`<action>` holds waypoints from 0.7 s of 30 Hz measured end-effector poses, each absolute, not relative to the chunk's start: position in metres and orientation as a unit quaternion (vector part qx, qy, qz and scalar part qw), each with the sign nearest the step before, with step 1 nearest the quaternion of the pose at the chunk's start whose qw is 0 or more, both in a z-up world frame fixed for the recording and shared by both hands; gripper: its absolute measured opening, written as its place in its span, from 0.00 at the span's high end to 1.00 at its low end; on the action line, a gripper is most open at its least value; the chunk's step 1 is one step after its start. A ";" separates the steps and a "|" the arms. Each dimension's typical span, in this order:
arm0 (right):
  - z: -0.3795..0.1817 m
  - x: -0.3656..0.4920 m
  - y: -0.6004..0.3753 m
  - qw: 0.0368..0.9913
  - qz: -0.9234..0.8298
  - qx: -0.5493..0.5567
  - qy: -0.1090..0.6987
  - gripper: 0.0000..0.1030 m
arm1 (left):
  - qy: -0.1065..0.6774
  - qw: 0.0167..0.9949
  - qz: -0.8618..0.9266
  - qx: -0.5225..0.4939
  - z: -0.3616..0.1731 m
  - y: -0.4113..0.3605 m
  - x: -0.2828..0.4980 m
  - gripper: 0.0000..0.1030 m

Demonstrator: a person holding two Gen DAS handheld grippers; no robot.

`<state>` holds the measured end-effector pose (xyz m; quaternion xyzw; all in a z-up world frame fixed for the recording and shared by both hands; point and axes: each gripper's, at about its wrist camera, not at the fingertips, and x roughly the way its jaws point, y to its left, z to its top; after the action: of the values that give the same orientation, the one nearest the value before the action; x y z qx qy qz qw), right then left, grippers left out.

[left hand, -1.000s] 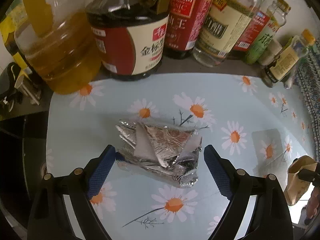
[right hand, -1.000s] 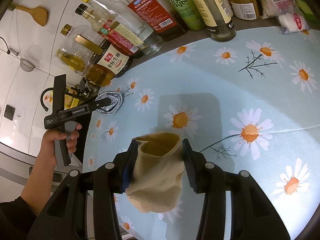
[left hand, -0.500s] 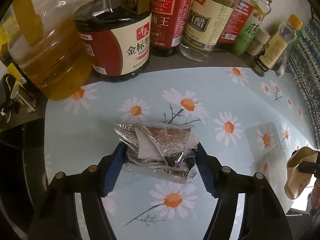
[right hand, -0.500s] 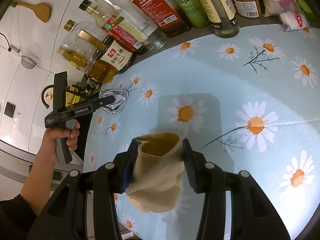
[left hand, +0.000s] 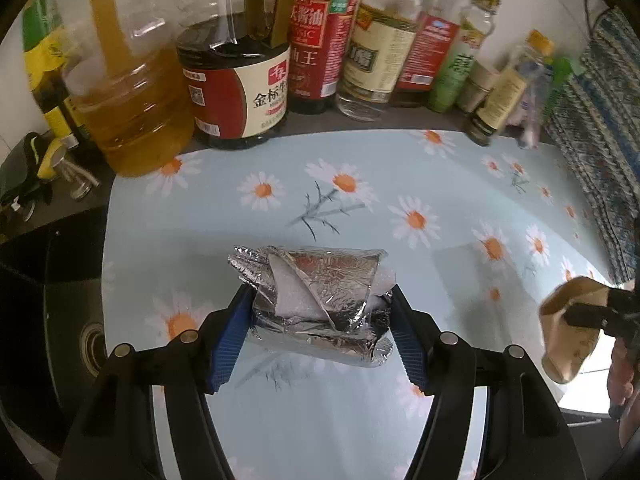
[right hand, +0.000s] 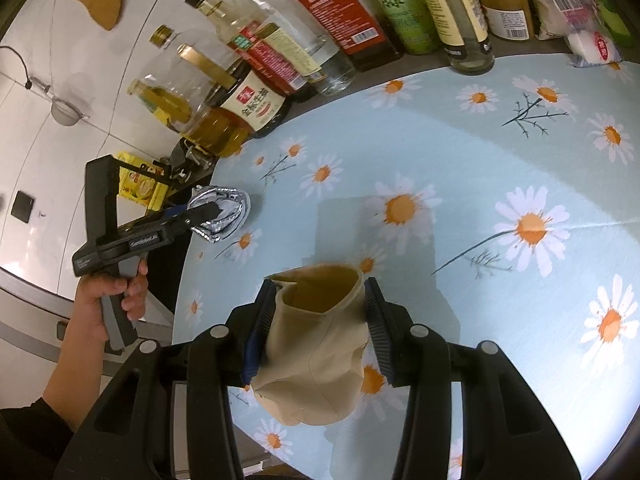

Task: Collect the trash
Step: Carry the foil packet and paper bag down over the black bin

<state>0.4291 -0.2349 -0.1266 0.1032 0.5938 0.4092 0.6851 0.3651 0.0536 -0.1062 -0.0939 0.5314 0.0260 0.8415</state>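
Note:
My left gripper (left hand: 318, 312) is shut on a crumpled silver foil wrapper (left hand: 316, 300) and holds it just above the daisy-print tablecloth (left hand: 360, 184). The wrapper (right hand: 222, 210) and the left gripper (right hand: 202, 216) also show in the right wrist view, at the cloth's left edge. My right gripper (right hand: 320, 316) is shut on a tan paper bag (right hand: 316, 356) with its mouth open upward, held above the cloth's near edge. The bag (left hand: 568, 328) shows at the right of the left wrist view.
A row of oil, soy sauce and vinegar bottles (left hand: 248, 76) stands along the back of the counter, close behind the wrapper. More bottles and jars (right hand: 400, 12) line the far edge in the right wrist view. A dark stove top (left hand: 52, 280) lies left of the cloth.
The left gripper closed on the foil wrapper and lifted it off the cloth, drawing back a little from the bottles. The right gripper still holds the bag in about the same place.

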 end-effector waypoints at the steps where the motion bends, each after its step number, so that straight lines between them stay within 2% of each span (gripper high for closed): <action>1: -0.125 0.424 -0.234 0.686 0.410 0.102 0.593 0.56 | 0.529 0.843 0.025 -0.092 -0.104 0.051 0.358 0.37; 21: -0.094 0.318 -0.216 0.695 0.422 0.084 0.576 0.56 | 0.495 0.862 -0.016 -0.107 -0.071 0.012 0.219 0.37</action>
<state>0.3183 -0.2159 -0.0942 0.0839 0.5756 0.4223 0.6952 0.2190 0.0120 -0.0712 -0.1068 0.4948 -0.0160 0.8622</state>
